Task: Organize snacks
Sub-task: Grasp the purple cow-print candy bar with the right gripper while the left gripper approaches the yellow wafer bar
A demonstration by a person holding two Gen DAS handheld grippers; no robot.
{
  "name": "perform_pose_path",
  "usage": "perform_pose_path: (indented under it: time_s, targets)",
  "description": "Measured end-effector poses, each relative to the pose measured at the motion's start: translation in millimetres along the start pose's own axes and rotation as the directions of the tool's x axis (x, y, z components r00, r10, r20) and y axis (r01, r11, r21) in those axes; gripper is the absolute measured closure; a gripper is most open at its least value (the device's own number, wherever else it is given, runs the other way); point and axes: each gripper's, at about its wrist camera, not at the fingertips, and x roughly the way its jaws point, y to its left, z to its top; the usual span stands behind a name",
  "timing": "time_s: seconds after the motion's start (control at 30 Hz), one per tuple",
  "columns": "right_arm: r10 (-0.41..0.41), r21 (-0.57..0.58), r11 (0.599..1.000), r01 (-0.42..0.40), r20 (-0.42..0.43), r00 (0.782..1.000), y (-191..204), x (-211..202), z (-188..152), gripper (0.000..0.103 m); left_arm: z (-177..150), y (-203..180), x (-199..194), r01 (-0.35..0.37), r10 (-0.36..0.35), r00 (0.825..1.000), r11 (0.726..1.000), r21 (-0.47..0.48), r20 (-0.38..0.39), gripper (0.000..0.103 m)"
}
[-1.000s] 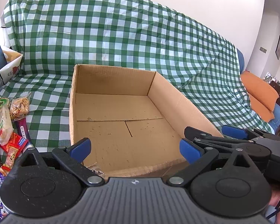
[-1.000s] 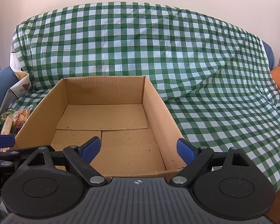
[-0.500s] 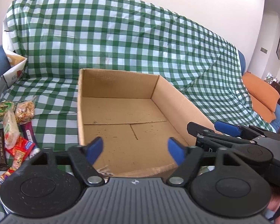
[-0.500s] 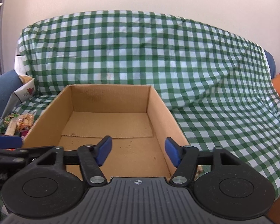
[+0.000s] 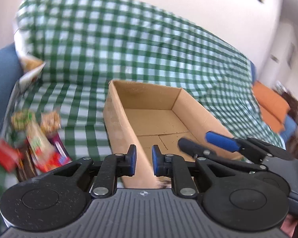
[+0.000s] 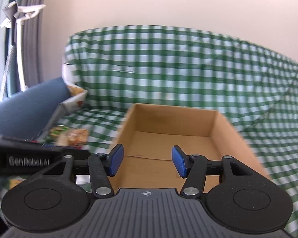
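Observation:
An open, empty cardboard box (image 5: pixel 159 117) lies on the green checked cloth; it also shows in the right wrist view (image 6: pixel 174 136). A heap of packaged snacks (image 5: pixel 35 142) lies left of the box and also shows in the right wrist view (image 6: pixel 69 134). My left gripper (image 5: pixel 143 162) sits over the box's near left wall, jaws nearly closed with a narrow gap, holding nothing. My right gripper (image 6: pixel 146 163) is partly open and empty over the box's near edge; it also shows at the right of the left wrist view (image 5: pixel 208 144).
The checked cloth (image 6: pixel 168 69) covers a sofa back and seat. A white paper bag (image 5: pixel 27 73) leans at the far left by a blue cushion (image 6: pixel 25 107). Orange cushions (image 5: pixel 272 105) lie at the far right. A wall stands behind.
Both grippers have closed: the left from wide open to nearly shut, the right to about half open. Both views have swung left and risen, so the box sits further right.

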Motion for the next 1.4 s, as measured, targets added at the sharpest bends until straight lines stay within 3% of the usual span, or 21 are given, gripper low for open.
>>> perform_pose_path:
  time_s: [0.07, 0.17, 0.23, 0.33, 0.4, 0.5, 0.63, 0.77, 0.93, 1.07, 1.2, 1.3, 1.33, 1.4]
  targets:
    - [0.036, 0.012, 0.999, -0.036, -0.001, 0.999, 13.8, 0.2, -0.7, 0.046, 11.8, 17.9, -12.2, 0.023, -0.022, 1.000, 0.992, 0.126, -0.013, 0.086]
    - [0.121, 0.010, 0.993, -0.121, -0.036, 0.992, 37.4, 3.4, -4.3, 0.046, 15.9, 44.6, -23.8, 0.039, -0.019, 0.997, 0.954, 0.298, -0.069, 0.086]
    - [0.164, -0.012, 0.986, -0.165, -0.062, 0.985, 54.7, 6.7, -11.7, 0.046, 9.5, 63.1, -26.1, 0.045, -0.014, 0.995, 0.940, 0.338, -0.094, 0.086]
    - [0.215, -0.055, 0.974, -0.221, -0.108, 0.971, 81.9, 11.5, -17.0, 0.046, -5.6, 100.4, -21.1, 0.073, -0.037, 0.986, 0.971, 0.227, -0.160, 0.085]
    - [0.255, -0.074, 0.962, -0.264, -0.111, 0.960, 95.6, 9.8, -20.6, 0.046, -7.8, 119.9, -23.6, 0.044, -0.024, 0.991, 0.987, 0.152, -0.135, 0.085]
    - [0.287, -0.092, 0.949, -0.302, -0.147, 0.947, 111.5, 20.5, -30.9, 0.046, -11.4, 140.2, -15.1, 0.002, 0.014, 0.980, 0.997, 0.082, -0.197, 0.085]
    - [0.326, -0.094, 0.933, -0.348, -0.191, 0.926, 124.4, 39.0, -41.0, 0.046, -20.0, 138.6, 4.2, -0.017, 0.055, 0.949, 0.992, 0.126, -0.311, 0.085]
    - [0.344, -0.059, 0.927, -0.370, -0.257, 0.903, 125.2, 58.7, -55.8, 0.046, -26.7, 139.5, 19.6, -0.058, 0.113, 0.930, 0.985, 0.165, -0.349, 0.085]
    - [0.382, 0.053, 0.920, -0.388, -0.342, 0.859, 122.7, 87.6, -70.1, 0.046, -38.6, 142.9, 32.1, -0.078, 0.140, 0.904, 0.983, 0.166, -0.403, 0.083]
    - [0.430, 0.099, 0.900, -0.424, -0.356, 0.830, 128.2, 97.3, -72.7, 0.046, -46.9, 142.7, 45.1, -0.094, 0.175, 0.866, 0.977, 0.190, -0.469, 0.073]
    - [0.430, 0.063, 0.894, -0.444, -0.403, 0.808, 136.4, 101.6, -83.9, 0.046, -55.1, 142.3, 56.9, -0.103, 0.206, 0.835, 0.969, 0.223, -0.511, 0.068]
    - [0.396, -0.012, 0.898, -0.441, -0.416, 0.818, 140.3, 101.0, -87.8, 0.065, -58.4, 142.1, 62.4, -0.107, 0.218, 0.824, 0.966, 0.234, -0.524, 0.067]
    - [0.400, -0.017, 0.894, -0.447, -0.417, 0.816, 139.3, 100.4, -86.8, 0.078, -59.2, 142.6, 64.6, -0.109, 0.221, 0.820, 0.966, 0.235, -0.528, 0.067]
    - [0.398, -0.009, 0.898, -0.441, -0.413, 0.819, 133.3, 99.4, -86.0, 0.084, -60.8, 142.0, 68.4, -0.114, 0.228, 0.814, 0.964, 0.239, -0.534, 0.067]
